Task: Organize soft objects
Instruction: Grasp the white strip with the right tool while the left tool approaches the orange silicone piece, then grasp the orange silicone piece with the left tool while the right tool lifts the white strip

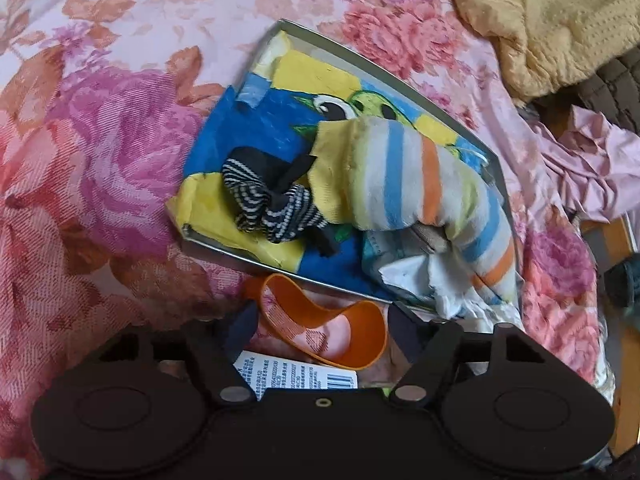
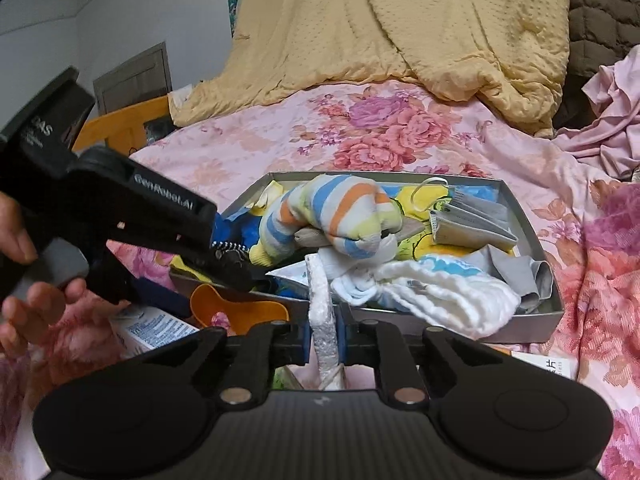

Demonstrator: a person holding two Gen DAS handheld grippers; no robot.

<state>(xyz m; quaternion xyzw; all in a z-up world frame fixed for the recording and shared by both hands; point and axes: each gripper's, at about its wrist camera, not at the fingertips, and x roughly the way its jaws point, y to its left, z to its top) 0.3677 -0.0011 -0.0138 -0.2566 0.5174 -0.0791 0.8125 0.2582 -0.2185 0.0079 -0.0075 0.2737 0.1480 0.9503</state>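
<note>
A shallow grey box [image 2: 552,312] lies on the bed, lined with a blue and yellow cartoon cloth [image 1: 256,128]. Inside are a striped pastel sock [image 2: 332,216], a black-and-white striped fabric [image 1: 264,204], a white quilted cloth [image 2: 440,292] and a folded grey piece [image 2: 472,220]. My right gripper [image 2: 326,340] is at the box's near rim, shut on a white padded strip [image 2: 320,300] that runs up into the box. My left gripper [image 1: 324,320] hovers just in front of the box, open, with an orange loop band [image 1: 320,332] lying between its fingers.
The floral bedsheet [image 1: 100,140] spreads to the left. A yellow quilt [image 2: 400,20] is heaped behind the box and a pink garment [image 2: 612,120] lies at the right. A printed packet [image 1: 296,376] sits under the left gripper. A person's hand [image 2: 24,312] holds it.
</note>
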